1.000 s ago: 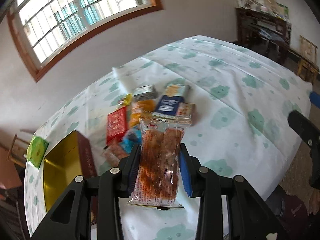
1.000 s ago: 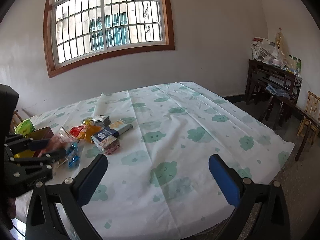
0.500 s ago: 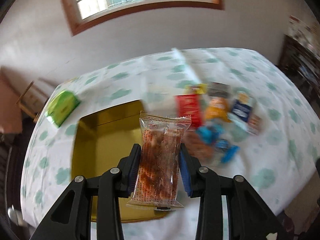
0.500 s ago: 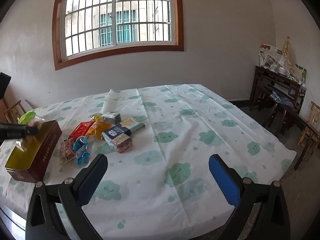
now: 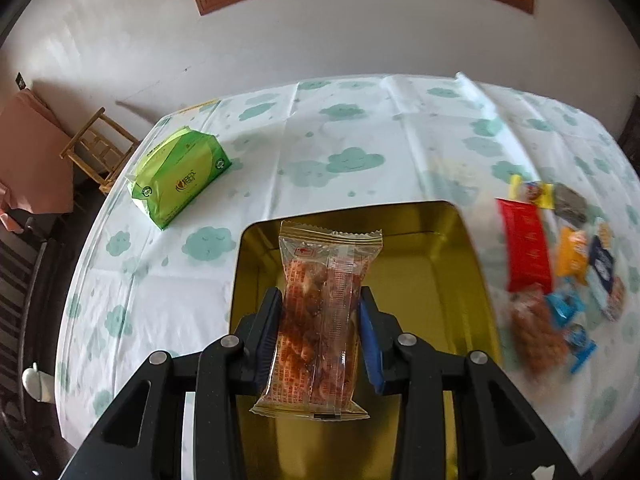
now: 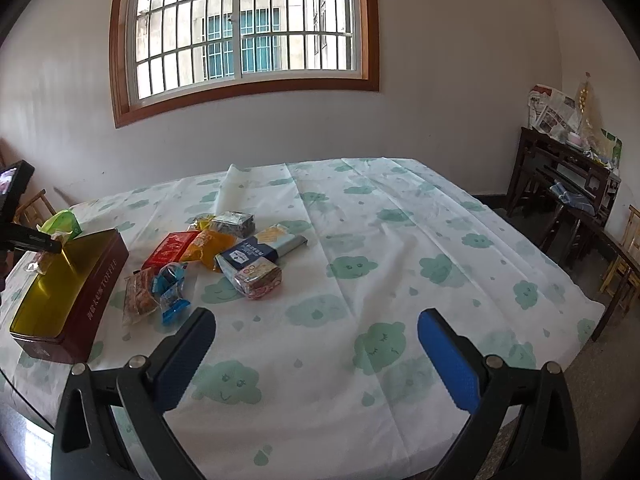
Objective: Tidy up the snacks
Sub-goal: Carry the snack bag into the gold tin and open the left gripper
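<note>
Tin (image 5: 460,248) interior shows bare gold; left gripper (image 5: 320,324) jaws clamp a clear snack packet (image 5: 324,300) over it, not yet dropped. Right gripper (image 6: 316,356) jaws gape empty. Snack pile (image 6: 224,256) waits on the tabletop (image 6: 400,240) beside the tin.

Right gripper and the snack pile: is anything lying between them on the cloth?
No. In the right wrist view, only bare cloth lies between the open right gripper and the snack pile.

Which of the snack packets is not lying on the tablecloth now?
The clear packet of reddish-brown snacks, clamped in the left tongs above the open gold-lined tin; the others lie beside it.
</note>
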Motion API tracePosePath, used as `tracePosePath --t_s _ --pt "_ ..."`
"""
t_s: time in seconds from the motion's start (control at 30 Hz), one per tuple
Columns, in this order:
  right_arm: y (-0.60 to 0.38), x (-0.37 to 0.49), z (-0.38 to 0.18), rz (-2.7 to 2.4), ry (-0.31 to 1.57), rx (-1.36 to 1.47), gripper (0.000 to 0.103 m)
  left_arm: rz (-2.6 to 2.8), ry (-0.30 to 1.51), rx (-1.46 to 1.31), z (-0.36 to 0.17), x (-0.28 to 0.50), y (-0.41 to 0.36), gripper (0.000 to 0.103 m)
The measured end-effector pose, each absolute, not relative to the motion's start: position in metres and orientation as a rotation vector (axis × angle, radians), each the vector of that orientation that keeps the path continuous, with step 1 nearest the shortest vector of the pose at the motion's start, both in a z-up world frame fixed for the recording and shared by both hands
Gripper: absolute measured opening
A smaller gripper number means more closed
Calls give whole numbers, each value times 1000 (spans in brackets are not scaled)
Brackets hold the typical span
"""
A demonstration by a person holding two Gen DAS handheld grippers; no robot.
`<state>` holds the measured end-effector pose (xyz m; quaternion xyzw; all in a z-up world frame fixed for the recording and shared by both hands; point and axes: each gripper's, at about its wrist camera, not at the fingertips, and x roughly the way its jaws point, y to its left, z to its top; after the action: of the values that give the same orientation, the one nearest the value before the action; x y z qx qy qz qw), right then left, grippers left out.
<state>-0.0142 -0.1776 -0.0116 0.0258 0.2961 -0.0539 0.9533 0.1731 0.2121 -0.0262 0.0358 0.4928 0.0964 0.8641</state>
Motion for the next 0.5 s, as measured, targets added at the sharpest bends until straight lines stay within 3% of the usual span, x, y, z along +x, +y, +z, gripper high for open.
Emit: tracePosePath --t_s 0.5 --pt "-175 33 -24 -75 661 79 103 233 1109 105 -68 207 225 34"
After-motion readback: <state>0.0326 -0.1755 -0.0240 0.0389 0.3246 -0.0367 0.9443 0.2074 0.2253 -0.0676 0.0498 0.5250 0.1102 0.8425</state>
